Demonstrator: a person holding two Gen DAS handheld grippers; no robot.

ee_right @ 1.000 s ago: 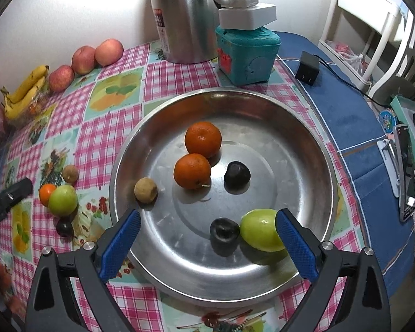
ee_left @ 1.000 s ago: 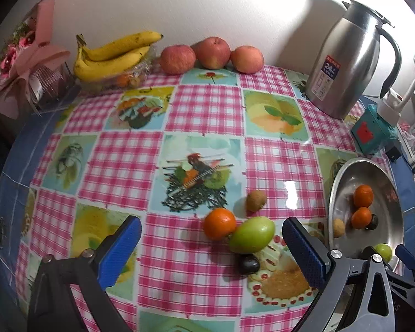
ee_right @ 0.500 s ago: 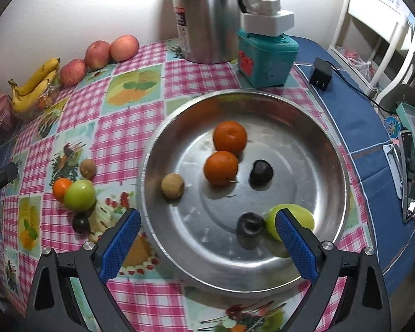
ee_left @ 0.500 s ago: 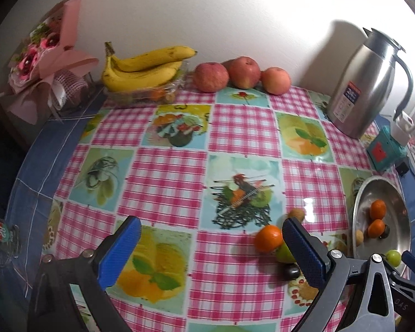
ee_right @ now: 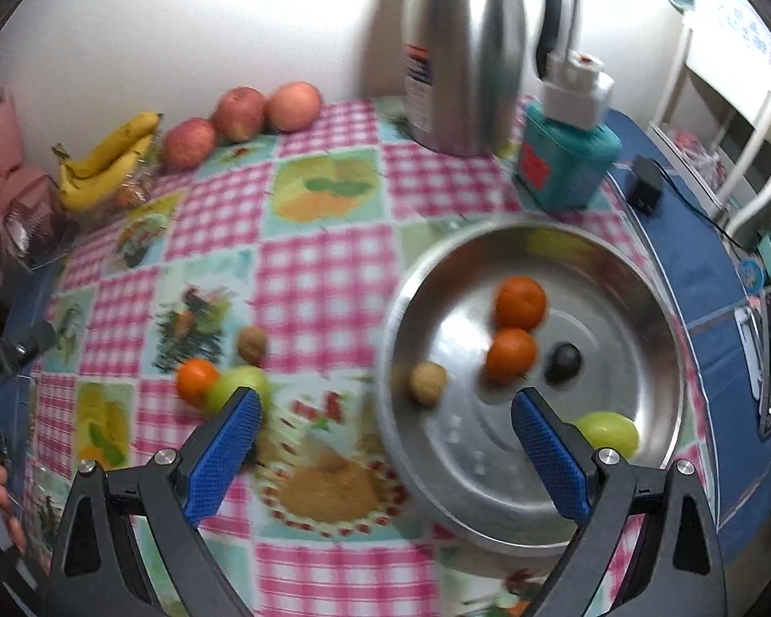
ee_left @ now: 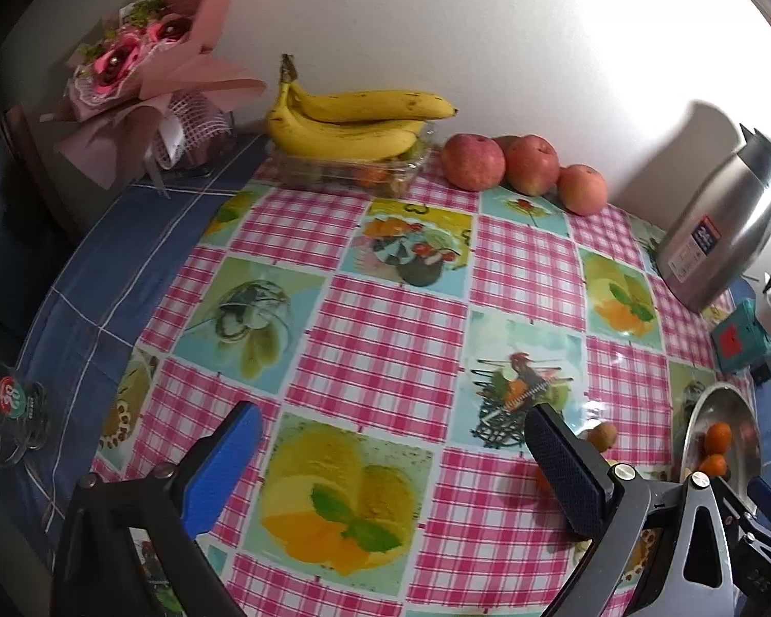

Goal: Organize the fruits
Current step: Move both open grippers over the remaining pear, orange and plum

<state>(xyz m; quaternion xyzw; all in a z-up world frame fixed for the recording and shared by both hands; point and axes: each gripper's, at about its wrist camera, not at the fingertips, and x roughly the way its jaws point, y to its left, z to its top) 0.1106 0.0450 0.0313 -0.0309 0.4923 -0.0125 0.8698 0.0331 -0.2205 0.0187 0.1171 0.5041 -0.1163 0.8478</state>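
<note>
Bare tablecloth (ee_left: 380, 360) is lying open mid-table; bananas (ee_left: 354, 126), apples (ee_left: 524, 164) and kettle (ee_right: 462, 51) are crowding the wall side

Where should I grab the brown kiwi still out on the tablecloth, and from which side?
Take the brown kiwi across its short middle, coming straight down from above. It lies on the tablecloth apart from the orange and green fruit, so open jaws should fit on either side of it.
</note>
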